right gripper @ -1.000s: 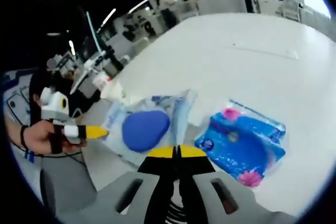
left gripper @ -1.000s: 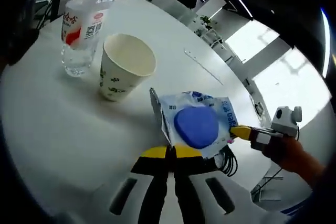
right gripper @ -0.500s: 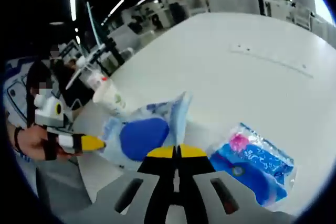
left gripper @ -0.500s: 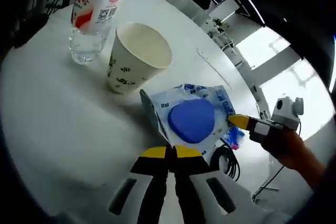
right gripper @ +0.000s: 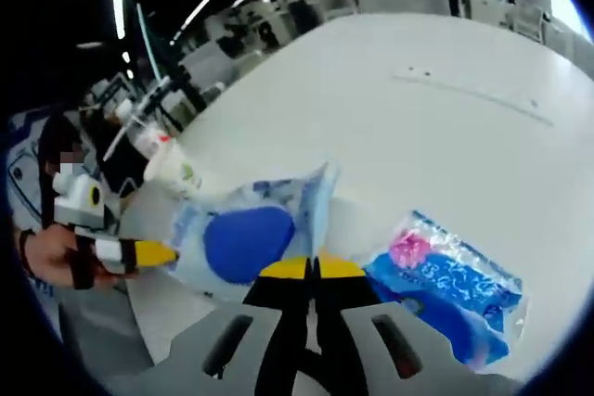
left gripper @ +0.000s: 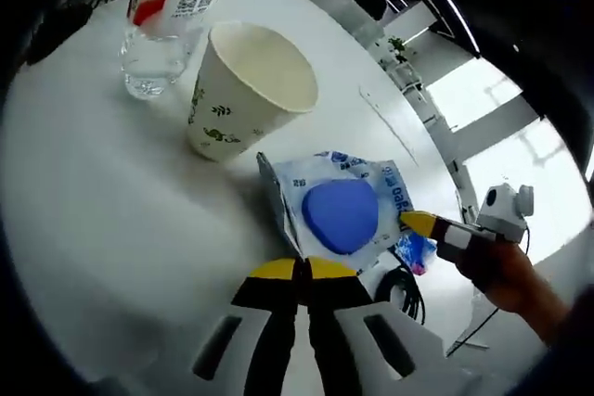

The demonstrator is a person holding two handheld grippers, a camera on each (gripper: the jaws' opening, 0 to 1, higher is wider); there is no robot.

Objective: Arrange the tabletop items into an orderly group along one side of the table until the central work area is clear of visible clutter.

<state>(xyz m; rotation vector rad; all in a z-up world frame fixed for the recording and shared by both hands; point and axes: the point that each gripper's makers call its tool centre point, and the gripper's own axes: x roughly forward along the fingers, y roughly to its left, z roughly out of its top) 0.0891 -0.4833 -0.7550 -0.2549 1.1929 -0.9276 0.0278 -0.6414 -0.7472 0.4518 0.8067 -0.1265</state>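
Observation:
A white-and-blue plastic packet (left gripper: 345,214) with a round blue piece inside hangs just above the white table (left gripper: 93,210), held from two sides. My left gripper (left gripper: 299,269) is shut on its near edge. The right gripper (left gripper: 419,225) comes in from the right, in a person's hand, and pinches the opposite edge. In the right gripper view the same packet (right gripper: 246,238) is clamped by my right gripper (right gripper: 303,269), while the left gripper (right gripper: 148,252) holds its far side. A paper cup (left gripper: 249,90) stands just beyond the packet.
A glass holding a white labelled bottle (left gripper: 160,20) stands behind the cup. A blue tissue pack (right gripper: 455,280) with a pink flower lies on the table (right gripper: 418,90) right of the packet. A black cable (left gripper: 405,292) hangs at the table edge. Chairs and desks stand beyond.
Both grippers keep their hold on the packet. The left gripper view has closed in on the paper cup, which looks larger. The tissue pack sits lower right in the right gripper view.

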